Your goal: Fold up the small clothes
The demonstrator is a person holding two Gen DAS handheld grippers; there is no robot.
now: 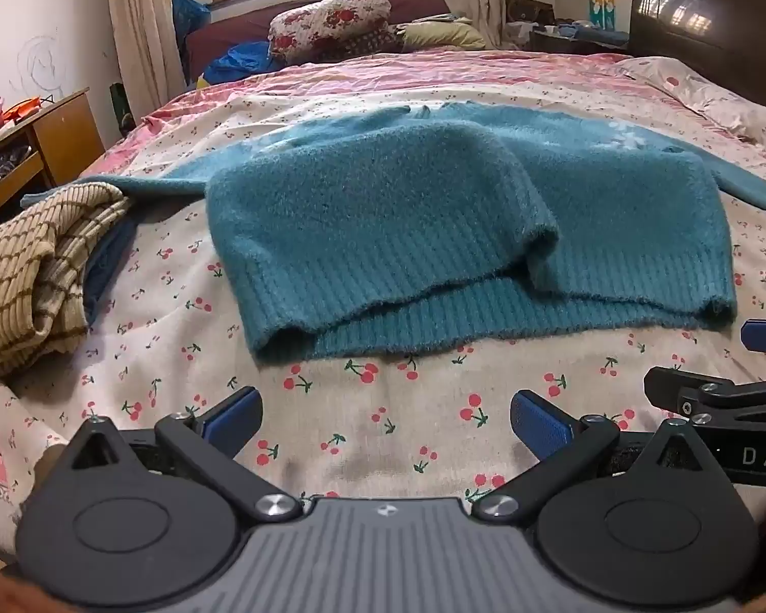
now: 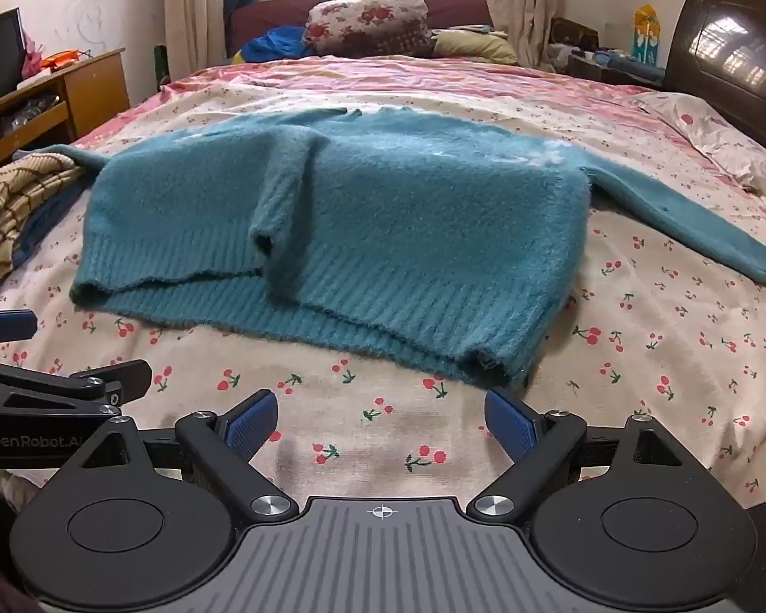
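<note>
A teal fuzzy sweater (image 1: 434,214) lies flat on the bed, hem toward me. Its left sleeve is folded across the body, cuff near the hem (image 2: 268,235). Its right sleeve (image 2: 689,225) stretches out to the right on the sheet. My left gripper (image 1: 385,421) is open and empty, just short of the hem. My right gripper (image 2: 380,421) is open and empty, its right finger (image 2: 510,424) close to the sweater's near right hem corner (image 2: 490,362). Each gripper shows at the edge of the other's view, the right one in the left wrist view (image 1: 730,373).
A tan striped garment (image 1: 30,270) is heaped on the bed left of the sweater. The cherry-print sheet (image 2: 664,357) covers the bed. Floral bedding (image 2: 367,20) is piled at the far end. A wooden desk (image 1: 41,143) stands left, a dark headboard (image 2: 730,61) right.
</note>
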